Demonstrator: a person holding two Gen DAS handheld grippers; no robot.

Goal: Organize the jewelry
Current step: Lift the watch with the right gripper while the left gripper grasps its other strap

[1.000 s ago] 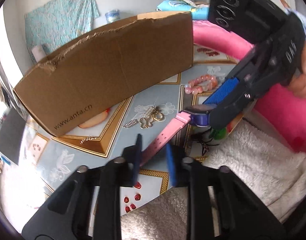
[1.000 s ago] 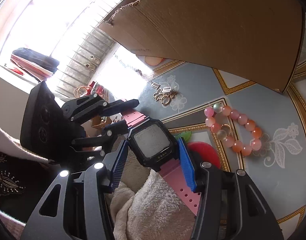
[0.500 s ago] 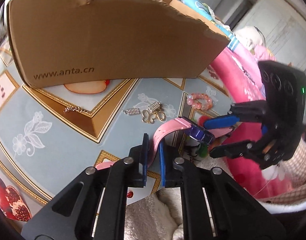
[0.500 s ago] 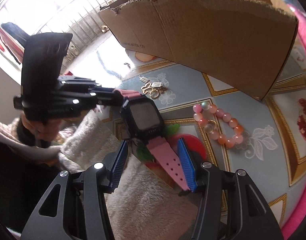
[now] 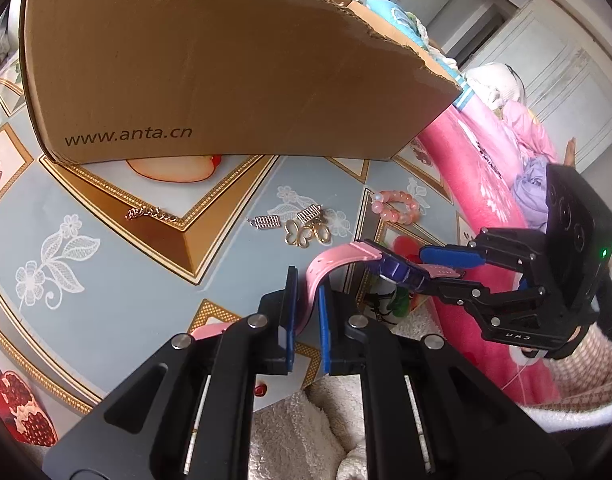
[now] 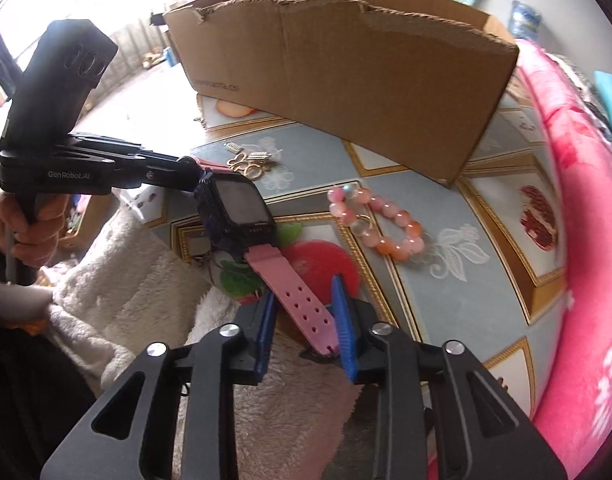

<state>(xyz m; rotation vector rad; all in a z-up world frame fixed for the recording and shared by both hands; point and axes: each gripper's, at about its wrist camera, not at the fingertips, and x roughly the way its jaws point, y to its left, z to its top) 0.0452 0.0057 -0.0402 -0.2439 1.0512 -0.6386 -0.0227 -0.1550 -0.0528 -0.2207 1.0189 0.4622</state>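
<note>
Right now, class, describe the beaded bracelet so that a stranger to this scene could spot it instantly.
Start at the big torn brown cardboard box on the patterned tablecloth. Just in front of its right corner lies a ring of round pink and orange glassy beads, the bracelet. Its neighbours are small gold and silver metal charms; it alone is beaded.

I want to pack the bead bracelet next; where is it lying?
The pink bead bracelet lies on the tablecloth in front of the cardboard box, right of the watch in the right wrist view, apart from both grippers.
</note>
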